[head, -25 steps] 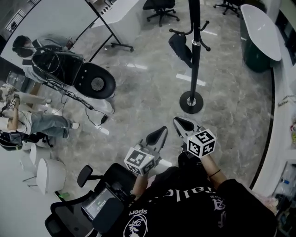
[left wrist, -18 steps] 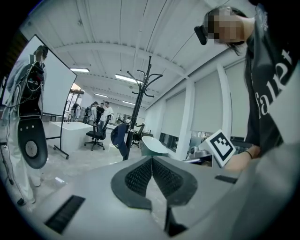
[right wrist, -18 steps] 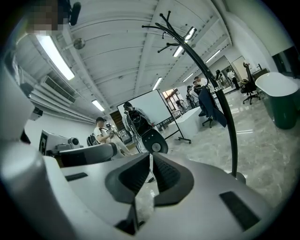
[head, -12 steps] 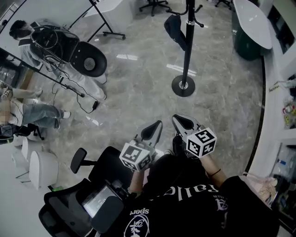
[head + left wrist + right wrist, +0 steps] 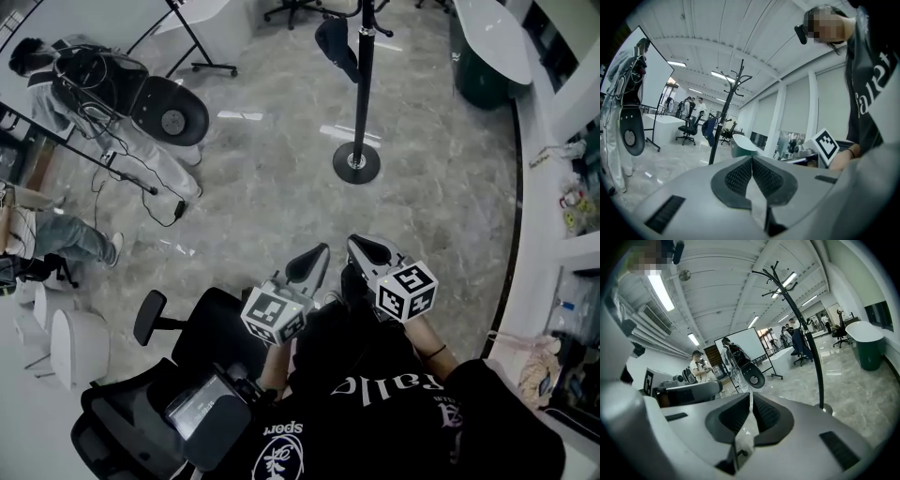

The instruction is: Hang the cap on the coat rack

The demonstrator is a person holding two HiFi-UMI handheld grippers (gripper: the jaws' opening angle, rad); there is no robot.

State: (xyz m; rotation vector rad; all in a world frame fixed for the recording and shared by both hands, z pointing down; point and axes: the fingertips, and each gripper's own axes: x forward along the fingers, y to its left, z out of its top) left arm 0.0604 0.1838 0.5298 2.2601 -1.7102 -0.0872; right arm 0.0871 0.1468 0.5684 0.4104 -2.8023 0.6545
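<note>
Location: an open-plan office. A polished stone-pattern floor [image 5: 281,187] extends ahead of the left gripper [image 5: 312,262] and the right gripper [image 5: 367,251]. A black swivel chair [image 5: 211,342] stands just left of the left gripper. More office chairs [image 5: 689,127] and white desks [image 5: 661,123] stand well ahead of it. A whiteboard on a floor stand [image 5: 740,344] stands ahead and left of the right gripper. Ceiling strip lights [image 5: 658,289] run overhead.
</note>
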